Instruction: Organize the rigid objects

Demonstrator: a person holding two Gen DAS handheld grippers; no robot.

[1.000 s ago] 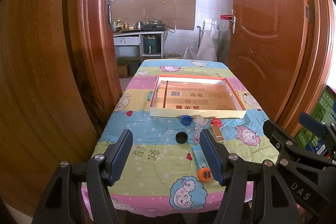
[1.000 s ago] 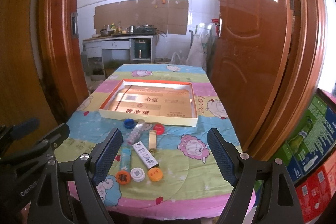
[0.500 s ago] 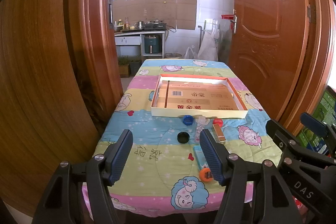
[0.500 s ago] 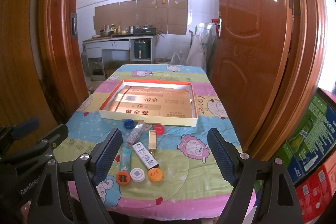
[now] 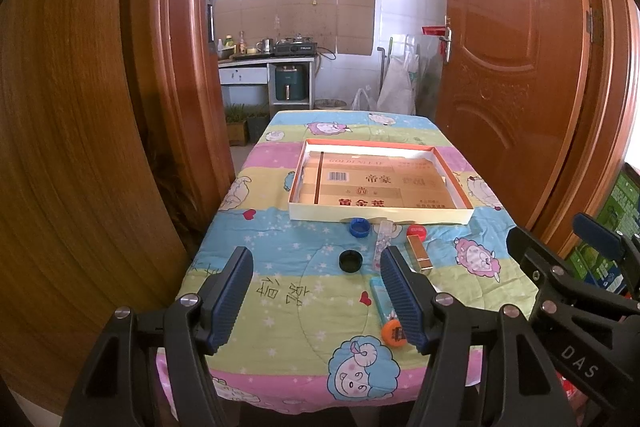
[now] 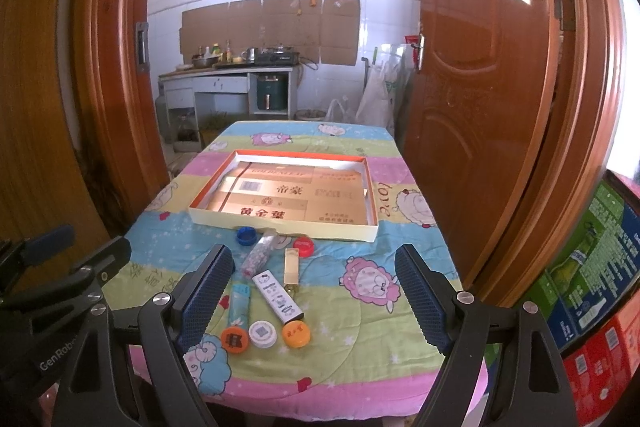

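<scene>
Right wrist view, white remote (image 6: 277,295) long axis angled near-right to far-left, both claws (image 6: 314,297) (image 5: 316,301) wide open, empty.

A cartoon-sheep tablecloth (image 5: 280,307) in pastel stripes covers the counter. Varnished wooden doors (image 6: 480,107) stand open on both sides. Beyond them, a white kitchen bench (image 6: 224,83) carries bottles and a stove (image 6: 276,58) (a green appliance (image 5: 289,87) sits beneath). Cardboard sheets (image 6: 272,27) line the tiled wall. Printed cartons (image 6: 592,287) are stacked at the right.
</scene>
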